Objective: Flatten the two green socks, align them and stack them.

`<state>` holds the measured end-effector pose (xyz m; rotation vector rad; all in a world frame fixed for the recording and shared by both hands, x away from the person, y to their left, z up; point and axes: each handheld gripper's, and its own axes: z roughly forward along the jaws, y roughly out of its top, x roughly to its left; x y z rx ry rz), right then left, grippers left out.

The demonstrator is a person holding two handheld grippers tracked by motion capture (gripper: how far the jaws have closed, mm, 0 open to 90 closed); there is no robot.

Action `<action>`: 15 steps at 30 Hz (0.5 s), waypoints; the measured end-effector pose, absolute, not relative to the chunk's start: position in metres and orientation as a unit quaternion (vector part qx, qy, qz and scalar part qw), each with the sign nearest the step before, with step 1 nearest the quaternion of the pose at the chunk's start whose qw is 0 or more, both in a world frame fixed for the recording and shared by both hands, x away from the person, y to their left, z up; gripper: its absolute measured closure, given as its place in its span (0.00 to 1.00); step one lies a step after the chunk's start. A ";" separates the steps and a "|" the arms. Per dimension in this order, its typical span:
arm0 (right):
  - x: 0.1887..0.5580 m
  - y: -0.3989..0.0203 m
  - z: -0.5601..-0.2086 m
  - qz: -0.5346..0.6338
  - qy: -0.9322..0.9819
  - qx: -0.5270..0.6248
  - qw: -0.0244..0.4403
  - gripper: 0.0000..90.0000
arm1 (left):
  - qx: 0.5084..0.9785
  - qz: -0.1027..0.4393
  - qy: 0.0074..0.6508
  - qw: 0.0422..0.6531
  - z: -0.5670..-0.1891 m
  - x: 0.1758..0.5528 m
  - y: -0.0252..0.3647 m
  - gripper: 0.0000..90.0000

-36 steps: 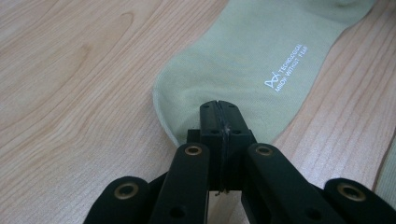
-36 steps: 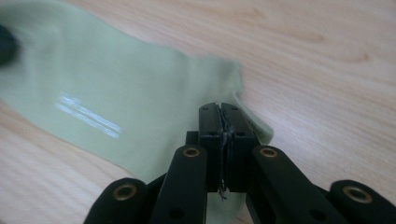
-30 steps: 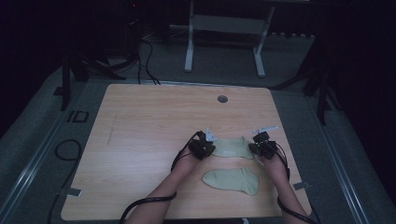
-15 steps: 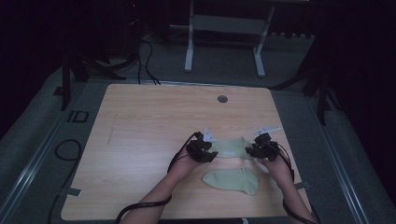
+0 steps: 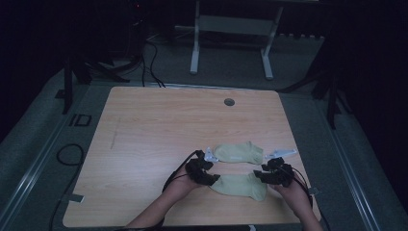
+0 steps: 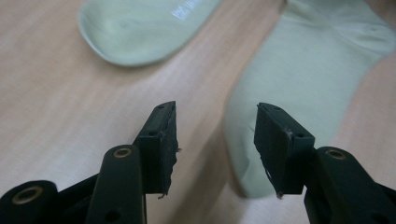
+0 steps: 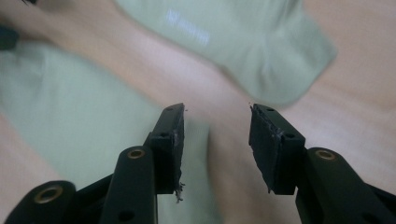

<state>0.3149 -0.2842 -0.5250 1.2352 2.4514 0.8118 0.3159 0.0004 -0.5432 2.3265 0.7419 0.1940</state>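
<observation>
Near sock [image 5: 239, 186] between both open grippers

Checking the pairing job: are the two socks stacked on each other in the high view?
No, the far sock and near sock lie apart, bare table between them.

The high view is dimly lit; the table [image 5: 159, 130] is picked out from above while the surrounding floor is lost in near-black. The two gripper views are brightly and evenly lit. In the right gripper view the socks are smeared by motion blur; in the left gripper view soft shadows are cast beneath the jaws.
</observation>
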 end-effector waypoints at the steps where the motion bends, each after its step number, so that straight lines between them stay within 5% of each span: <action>1: 0.311 -0.286 -0.527 0.279 0.848 0.429 0.137 0.61 | 0.893 0.073 0.287 0.339 -0.544 0.314 0.001 0.54; 7: 0.292 -0.292 -0.541 0.259 0.856 0.429 0.128 0.64 | 0.898 0.060 0.285 0.329 -0.555 0.307 0.001 0.60; 13: 0.286 -0.294 -0.546 0.249 0.858 0.429 0.131 0.83 | 0.903 0.071 0.271 0.326 -0.557 0.304 -0.005 0.72; 15: 0.284 -0.292 -0.546 0.251 0.860 0.424 0.129 0.91 | 0.903 0.064 0.267 0.330 -0.557 0.303 -0.007 0.87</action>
